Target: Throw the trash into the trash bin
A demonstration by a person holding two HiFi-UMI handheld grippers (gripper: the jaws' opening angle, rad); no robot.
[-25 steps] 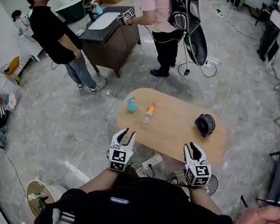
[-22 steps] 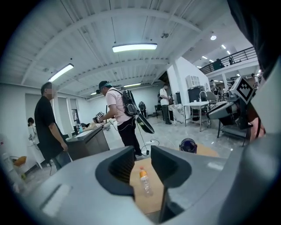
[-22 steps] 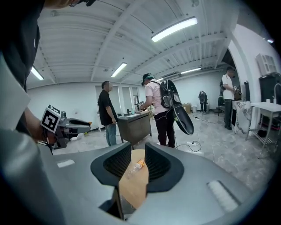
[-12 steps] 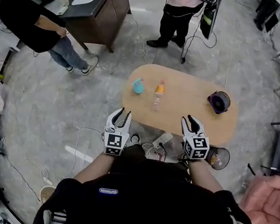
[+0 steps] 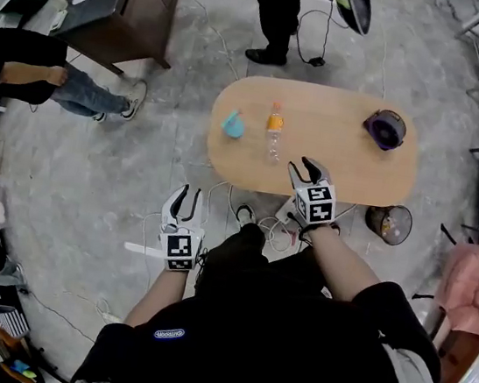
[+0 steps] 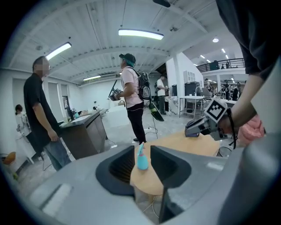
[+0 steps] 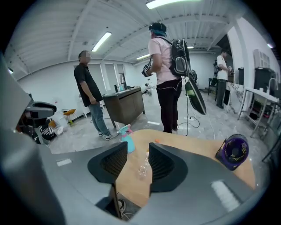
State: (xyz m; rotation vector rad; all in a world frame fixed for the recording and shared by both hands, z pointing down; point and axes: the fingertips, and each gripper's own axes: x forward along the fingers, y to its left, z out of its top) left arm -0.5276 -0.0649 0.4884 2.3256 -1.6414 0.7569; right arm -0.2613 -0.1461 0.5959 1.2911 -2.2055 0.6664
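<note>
Head view: the bottle (image 5: 273, 138), long axis 12-to-6, is seen at 10 o'clock of the nearer right gripper (image 5: 305, 167), whose empty jaws have just been opening.

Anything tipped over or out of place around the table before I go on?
The clear orange-topped bottle seems to lie on its side on the table, beside the upright spray bottle; it is probably the trash. Loose cables sprawl on the floor at the table's near edge. Nothing looks spilled.
</note>
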